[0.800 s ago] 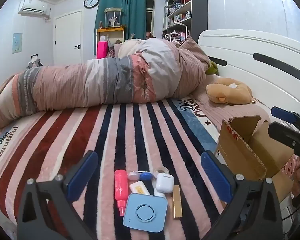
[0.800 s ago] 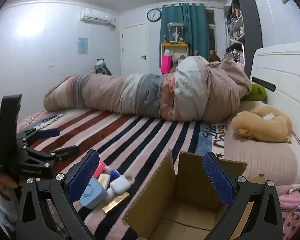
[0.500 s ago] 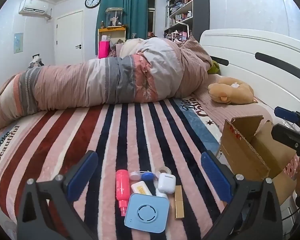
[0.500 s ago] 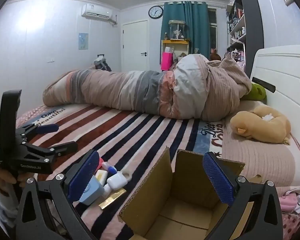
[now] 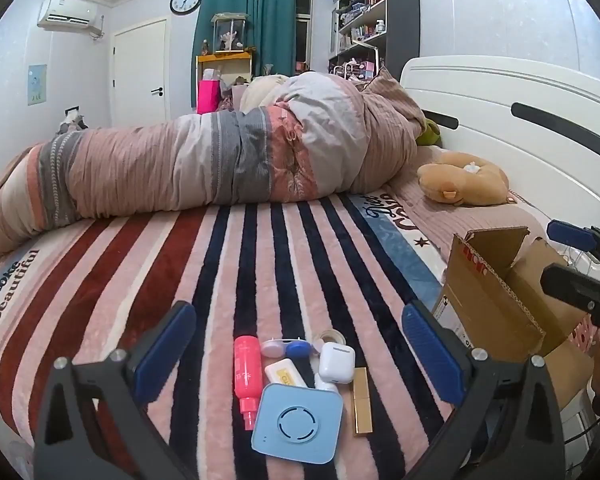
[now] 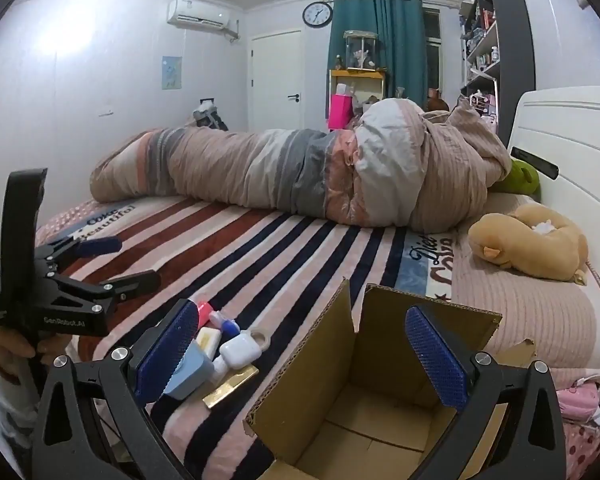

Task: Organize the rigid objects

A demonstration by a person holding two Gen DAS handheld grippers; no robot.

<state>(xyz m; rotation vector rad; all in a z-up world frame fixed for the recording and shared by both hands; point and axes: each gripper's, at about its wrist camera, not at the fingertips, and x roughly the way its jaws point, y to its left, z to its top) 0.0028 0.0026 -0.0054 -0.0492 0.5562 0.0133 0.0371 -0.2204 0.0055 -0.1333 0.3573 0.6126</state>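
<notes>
Both my jaws gape wide, holding nothing: left gripper [image 5: 298, 346] over the blue speaker [image 5: 298, 423] and bottle [image 5: 247, 372], right gripper [image 6: 302, 354] over the box [image 6: 364, 408].

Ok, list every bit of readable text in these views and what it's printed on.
"Coke Beautiful": striped blanket, left edge.
"GenRobot.AI": left gripper body.
"Diet", partly cut off: blanket near the plush toy.
Cardboard box sticker, red print, yellow tube label: too blurred.

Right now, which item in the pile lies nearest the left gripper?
The light blue square device, at the pile's front edge; the pink bottle and white case lie beyond.
</notes>
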